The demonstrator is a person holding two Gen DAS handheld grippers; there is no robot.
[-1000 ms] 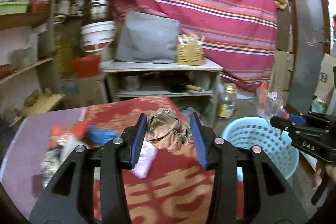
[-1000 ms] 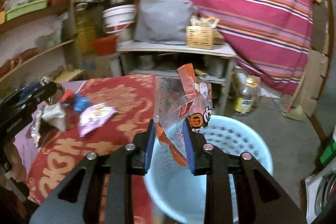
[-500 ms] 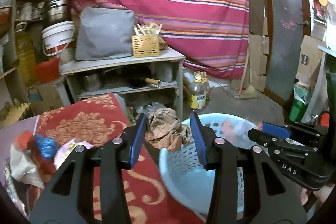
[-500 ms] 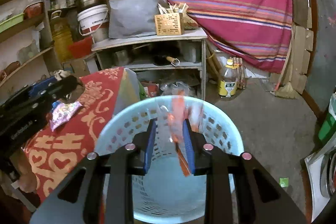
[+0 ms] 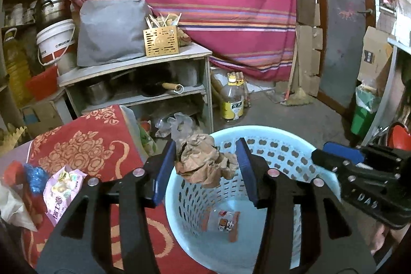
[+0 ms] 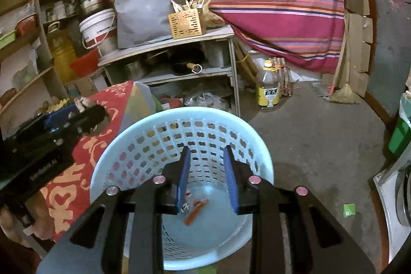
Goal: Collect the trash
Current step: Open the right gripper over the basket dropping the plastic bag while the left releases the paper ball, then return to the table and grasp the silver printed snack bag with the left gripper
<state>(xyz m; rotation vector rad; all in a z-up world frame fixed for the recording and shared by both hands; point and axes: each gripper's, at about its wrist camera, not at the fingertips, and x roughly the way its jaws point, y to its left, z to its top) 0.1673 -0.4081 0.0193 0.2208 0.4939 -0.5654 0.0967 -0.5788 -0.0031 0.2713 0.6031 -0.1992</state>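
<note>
My left gripper (image 5: 205,163) is shut on a crumpled brown paper ball (image 5: 203,161) and holds it over the rim of the light blue perforated basket (image 5: 282,148). A clear and orange snack wrapper (image 5: 223,221) lies on the basket's bottom; it also shows in the right wrist view (image 6: 195,209). My right gripper (image 6: 206,176) is open and empty above the basket (image 6: 159,143), and it appears at the right of the left wrist view (image 5: 341,158). The left gripper (image 6: 74,114) shows at the left of the right wrist view.
A table with a red patterned cloth (image 5: 84,143) stands left of the basket and carries a pink snack packet (image 5: 61,184), a blue wrapper (image 5: 33,176) and other trash. Behind are a grey shelf unit (image 5: 143,84), an oil bottle (image 5: 232,102) and a striped curtain (image 5: 218,4).
My left gripper carried the paper ball from the table to above the basket. My right gripper opened and the snack wrapper dropped into the basket.
</note>
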